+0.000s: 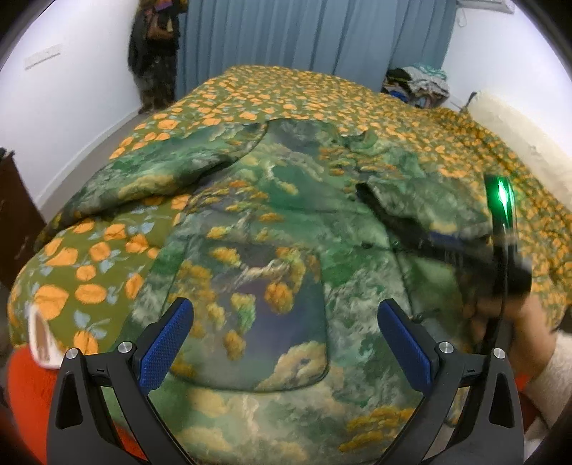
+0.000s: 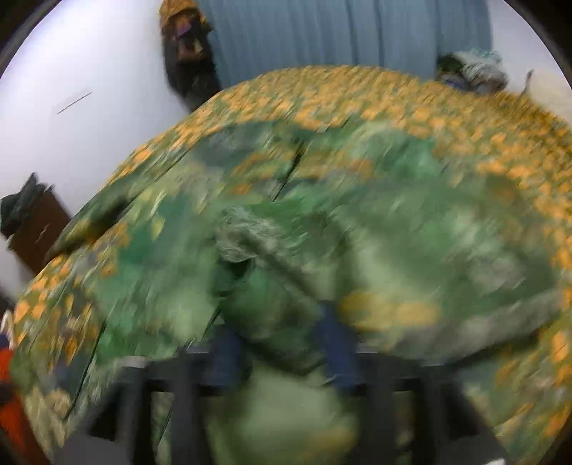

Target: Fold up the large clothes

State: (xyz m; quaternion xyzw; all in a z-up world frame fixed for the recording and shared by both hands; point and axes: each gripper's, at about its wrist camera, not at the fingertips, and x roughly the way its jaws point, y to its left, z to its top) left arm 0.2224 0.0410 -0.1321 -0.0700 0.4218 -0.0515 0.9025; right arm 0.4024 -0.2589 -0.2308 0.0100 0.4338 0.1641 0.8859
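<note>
garment [image 1: 271, 221] spread on bed [image 1: 321, 93] | left claw [image 1: 286, 332] agape, nothing between

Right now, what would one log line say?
garment: green landscape-print shirt flat on orange-flowered bedspread | left tool: open, empty | right tool: blurred, sleeve fabric between fingers

Bed [image 1: 321, 96]: covered edge to edge by an olive spread printed with orange flowers, its far end toward a blue curtain [image 1: 314, 32]. On the spread, at the end away from the curtain, lies one large green landscape-print garment [image 1: 250, 229], opened flat with one sleeve spread out sideways. A heap of mixed clothes [image 1: 418, 84] sits at the bed's far corner, just beside the curtain.
</note>
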